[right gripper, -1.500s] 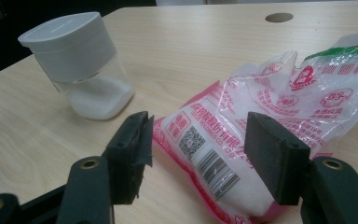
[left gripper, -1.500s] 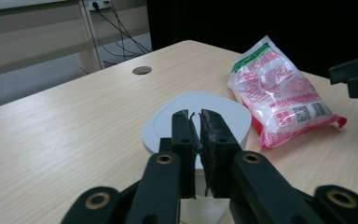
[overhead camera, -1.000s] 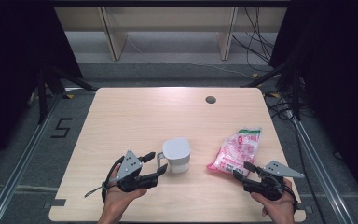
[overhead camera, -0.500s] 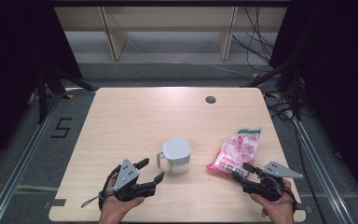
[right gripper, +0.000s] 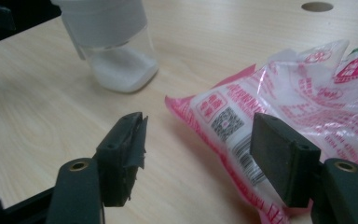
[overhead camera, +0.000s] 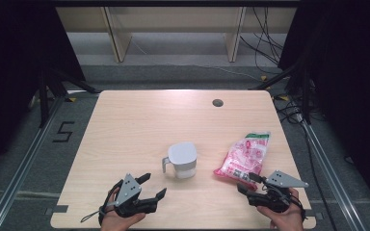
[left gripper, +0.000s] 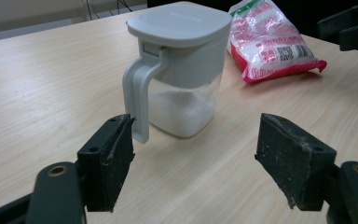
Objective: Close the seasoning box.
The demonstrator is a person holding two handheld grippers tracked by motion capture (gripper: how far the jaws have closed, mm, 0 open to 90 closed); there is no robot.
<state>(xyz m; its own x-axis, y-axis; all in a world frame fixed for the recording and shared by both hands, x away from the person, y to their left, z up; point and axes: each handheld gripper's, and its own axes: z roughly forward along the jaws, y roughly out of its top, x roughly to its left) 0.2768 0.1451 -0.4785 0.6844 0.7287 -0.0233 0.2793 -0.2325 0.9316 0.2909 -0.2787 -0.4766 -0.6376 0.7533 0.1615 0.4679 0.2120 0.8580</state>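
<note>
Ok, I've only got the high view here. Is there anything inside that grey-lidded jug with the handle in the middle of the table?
Observer: Yes. The left gripper view shows the clear plastic jug with the grey lid holding a low layer of white granules.
Operator: Is the left gripper on it?
Observer: No. The left gripper has just been opening, nothing between its jaws; the grey handle faces it.
Operator: And the right gripper?
Observer: The right gripper has just opened wider too; the pink and white plastic bag has its near edge in the gap, unpressed.
</note>
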